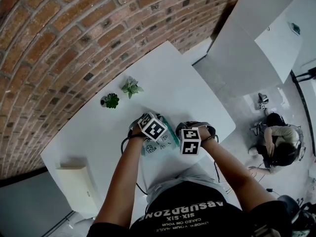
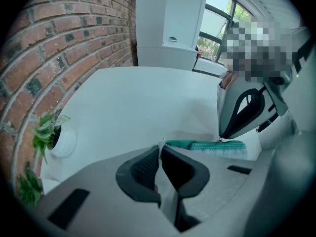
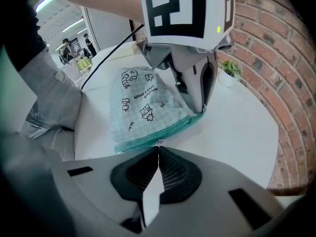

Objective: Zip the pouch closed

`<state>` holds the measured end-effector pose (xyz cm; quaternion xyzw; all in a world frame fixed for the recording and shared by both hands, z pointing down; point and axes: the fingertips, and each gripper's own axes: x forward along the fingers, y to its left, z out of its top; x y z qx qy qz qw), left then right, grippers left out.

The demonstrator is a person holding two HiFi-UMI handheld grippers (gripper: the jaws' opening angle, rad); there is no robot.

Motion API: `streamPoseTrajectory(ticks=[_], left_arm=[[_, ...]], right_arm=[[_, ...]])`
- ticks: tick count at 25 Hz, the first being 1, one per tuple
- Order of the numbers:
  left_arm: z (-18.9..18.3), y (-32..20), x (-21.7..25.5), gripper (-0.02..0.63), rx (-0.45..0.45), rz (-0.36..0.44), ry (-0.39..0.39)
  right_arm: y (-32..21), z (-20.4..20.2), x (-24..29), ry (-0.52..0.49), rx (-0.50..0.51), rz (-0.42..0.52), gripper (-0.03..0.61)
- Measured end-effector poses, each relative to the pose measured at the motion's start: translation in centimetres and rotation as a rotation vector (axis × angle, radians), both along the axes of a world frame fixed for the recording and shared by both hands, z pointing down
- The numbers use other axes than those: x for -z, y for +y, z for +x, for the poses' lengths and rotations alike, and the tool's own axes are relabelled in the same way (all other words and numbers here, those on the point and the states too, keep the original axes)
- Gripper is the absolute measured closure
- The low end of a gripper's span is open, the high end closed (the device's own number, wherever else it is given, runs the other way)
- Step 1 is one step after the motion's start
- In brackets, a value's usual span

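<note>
Pouch (image 3: 143, 107) lies flat on the white tabletop (image 1: 163, 78), at about 6 o'clock from tabletop centre in the head view, near the person's edge and between both tools. Left tool (image 2: 160, 149): jaws pinched shut on a small pale tab at one end of the pouch's green zip edge. Right tool (image 3: 158, 151): jaws closed, tips nipping the zipper pull (image 3: 158, 143) at the opposite end of that edge. Both tools point steeply down. Can't tell how far the zip is closed. Dark potted plant (image 1: 111, 100) and pale-leaved plant (image 1: 131, 87) sit at 11 o'clock from the pouch, by the brick wall (image 1: 59, 43).
</note>
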<state>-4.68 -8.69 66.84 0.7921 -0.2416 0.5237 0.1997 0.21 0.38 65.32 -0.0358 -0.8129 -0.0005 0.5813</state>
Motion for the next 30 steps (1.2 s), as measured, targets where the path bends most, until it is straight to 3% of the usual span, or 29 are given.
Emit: streamPoseTrajectory(ticks=[30], left_arm=[[0.0, 0.0, 0.0, 0.589, 0.012, 0.001, 0.000]], right_arm=[[1.5, 0.8, -0.2, 0.007, -0.008, -0.029, 0.577]])
